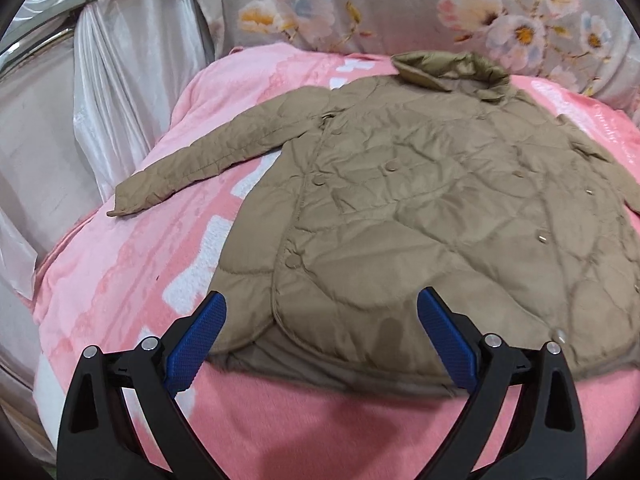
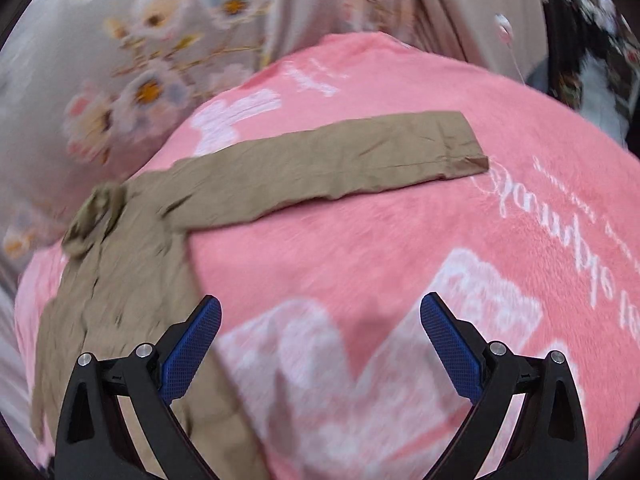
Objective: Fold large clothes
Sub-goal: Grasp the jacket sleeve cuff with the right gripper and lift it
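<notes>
A tan quilted coat (image 1: 420, 200) lies spread flat, front up, on a pink blanket (image 1: 120, 280). Its collar (image 1: 448, 70) is at the far end and one sleeve (image 1: 208, 160) stretches out to the left. My left gripper (image 1: 320, 312) is open and empty, hovering just above the coat's near hem. In the right wrist view the coat body (image 2: 120, 260) is at the left and its other sleeve (image 2: 340, 160) stretches to the right across the blanket (image 2: 400, 260). My right gripper (image 2: 320, 320) is open and empty over bare blanket beside the coat's edge.
A grey floral fabric (image 1: 400, 4) rises behind the bed, also seen in the right wrist view (image 2: 140, 60). Shiny white draped sheeting (image 1: 112, 72) hangs at the left. Dark patterned cloth (image 2: 600, 60) shows at the far right.
</notes>
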`<state>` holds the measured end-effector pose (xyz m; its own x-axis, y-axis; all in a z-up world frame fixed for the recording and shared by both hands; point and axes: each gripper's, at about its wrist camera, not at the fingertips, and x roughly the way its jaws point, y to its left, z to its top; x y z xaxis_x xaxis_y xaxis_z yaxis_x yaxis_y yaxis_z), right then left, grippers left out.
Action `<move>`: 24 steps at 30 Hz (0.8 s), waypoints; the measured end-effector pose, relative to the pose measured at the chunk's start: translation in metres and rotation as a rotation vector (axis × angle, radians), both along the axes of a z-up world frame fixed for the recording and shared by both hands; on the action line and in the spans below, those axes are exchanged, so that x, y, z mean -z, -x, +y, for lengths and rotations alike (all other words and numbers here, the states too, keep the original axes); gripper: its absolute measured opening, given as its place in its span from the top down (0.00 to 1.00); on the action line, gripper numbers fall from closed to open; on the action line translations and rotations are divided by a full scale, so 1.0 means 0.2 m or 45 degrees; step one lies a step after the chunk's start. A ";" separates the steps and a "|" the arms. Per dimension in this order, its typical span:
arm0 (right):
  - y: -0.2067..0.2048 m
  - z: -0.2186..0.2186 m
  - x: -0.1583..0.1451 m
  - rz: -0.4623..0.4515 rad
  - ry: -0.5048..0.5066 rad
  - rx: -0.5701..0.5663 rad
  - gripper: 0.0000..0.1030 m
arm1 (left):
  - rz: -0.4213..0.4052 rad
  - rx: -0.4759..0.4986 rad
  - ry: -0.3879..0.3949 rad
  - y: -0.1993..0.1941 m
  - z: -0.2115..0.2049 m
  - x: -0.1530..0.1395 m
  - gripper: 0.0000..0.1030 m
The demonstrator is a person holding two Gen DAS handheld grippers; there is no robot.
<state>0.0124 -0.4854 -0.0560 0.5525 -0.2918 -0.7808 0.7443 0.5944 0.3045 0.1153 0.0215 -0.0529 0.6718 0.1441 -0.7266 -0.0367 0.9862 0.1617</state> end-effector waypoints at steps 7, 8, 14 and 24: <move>-0.05 -0.33 0.12 0.030 -0.028 0.179 0.05 | 0.006 -0.077 -0.021 -0.22 0.04 0.02 0.07; -0.07 -0.36 0.13 0.041 -0.026 0.205 0.05 | 0.001 -0.086 -0.034 -0.25 0.04 0.02 0.06; -0.17 -0.49 0.18 0.039 0.007 0.282 0.06 | 0.021 -0.108 -0.051 -0.39 0.04 0.08 0.05; -0.47 -0.43 -0.09 0.004 0.347 0.225 0.92 | 0.064 -0.108 -0.037 -0.49 0.00 0.17 0.05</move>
<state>0.1070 -0.5707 -0.0382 0.4724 -0.5814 -0.6624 0.8439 0.5153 0.1495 0.2123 0.0221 -0.0864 0.6189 0.2203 -0.7540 -0.1107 0.9747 0.1939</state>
